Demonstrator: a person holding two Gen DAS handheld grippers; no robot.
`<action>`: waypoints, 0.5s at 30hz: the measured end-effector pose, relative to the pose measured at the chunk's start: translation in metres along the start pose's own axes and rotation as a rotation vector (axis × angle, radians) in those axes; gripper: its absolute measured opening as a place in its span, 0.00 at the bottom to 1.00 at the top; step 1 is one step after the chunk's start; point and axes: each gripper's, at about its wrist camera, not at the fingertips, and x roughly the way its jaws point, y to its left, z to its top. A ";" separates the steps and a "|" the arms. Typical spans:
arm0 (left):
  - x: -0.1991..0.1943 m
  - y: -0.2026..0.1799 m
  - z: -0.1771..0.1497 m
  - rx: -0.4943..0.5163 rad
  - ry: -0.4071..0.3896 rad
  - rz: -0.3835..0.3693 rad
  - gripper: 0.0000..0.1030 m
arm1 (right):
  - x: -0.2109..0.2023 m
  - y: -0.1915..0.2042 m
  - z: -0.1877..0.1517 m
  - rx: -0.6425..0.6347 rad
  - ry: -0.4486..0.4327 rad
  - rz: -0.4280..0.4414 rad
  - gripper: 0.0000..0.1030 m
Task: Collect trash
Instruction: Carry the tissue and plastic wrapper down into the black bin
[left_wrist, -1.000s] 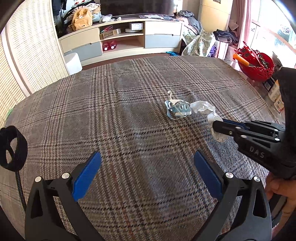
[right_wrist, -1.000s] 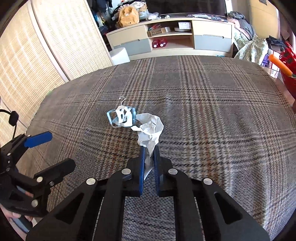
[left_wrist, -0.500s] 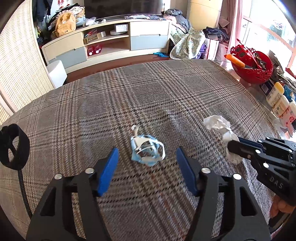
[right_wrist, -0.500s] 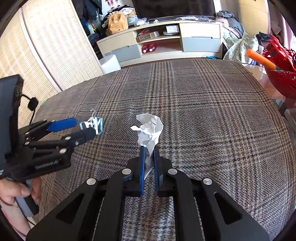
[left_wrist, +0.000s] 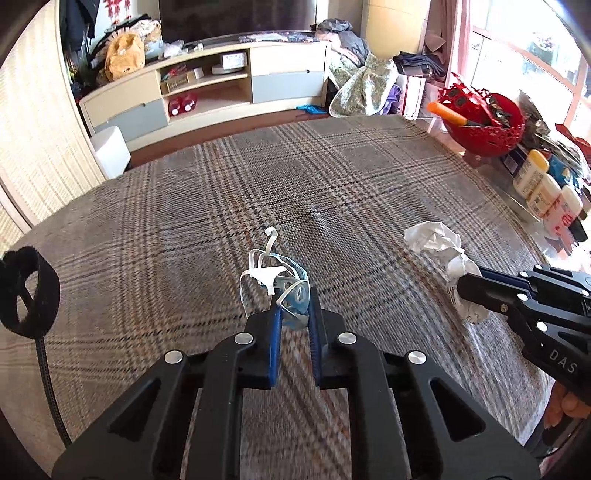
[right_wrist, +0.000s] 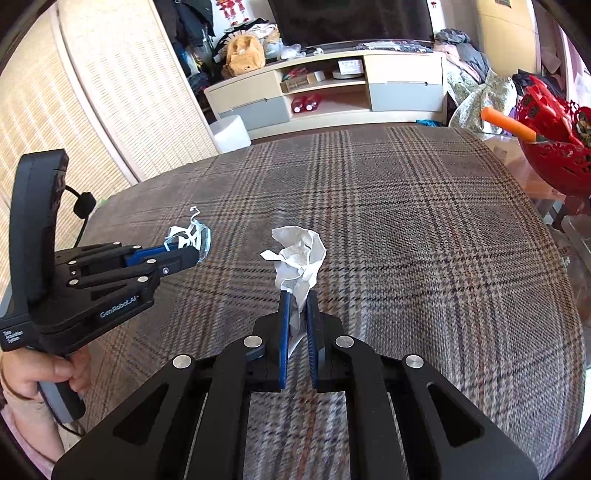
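Observation:
A crumpled blue face mask (left_wrist: 273, 275) with white ear loops sits between the blue pads of my left gripper (left_wrist: 294, 295), whose jaws are closing and press on its lower part. In the right wrist view the same mask (right_wrist: 188, 234) pokes out past the left gripper (right_wrist: 192, 254), held by a hand at the left. My right gripper (right_wrist: 296, 295) is shut on a crumpled white paper (right_wrist: 299, 254) that stands up from its tips. The left wrist view shows that paper (left_wrist: 436, 240) and the right gripper (left_wrist: 467, 284) at the right. Both are just above the plaid cloth (left_wrist: 332, 184).
A red basket (left_wrist: 484, 122) with an orange-handled tool and several bottles (left_wrist: 543, 188) stand past the cloth's right edge. Beyond the far edge are a low TV cabinet (left_wrist: 207, 92), a white stool (left_wrist: 110, 149) and piled clothes. A woven screen (right_wrist: 110, 92) lines the left.
My left gripper moved up to the face mask and its wide jaws closed around it. The right gripper, still gripping the white paper, drew away to the right of the mask.

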 end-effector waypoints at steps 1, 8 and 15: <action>-0.009 -0.001 -0.005 0.001 -0.007 0.002 0.12 | -0.006 0.006 -0.004 -0.006 -0.004 0.000 0.10; -0.080 -0.004 -0.053 -0.004 -0.060 -0.003 0.12 | -0.048 0.045 -0.038 -0.038 -0.024 0.006 0.10; -0.136 -0.005 -0.117 -0.032 -0.087 -0.022 0.12 | -0.088 0.085 -0.087 -0.081 -0.035 0.011 0.10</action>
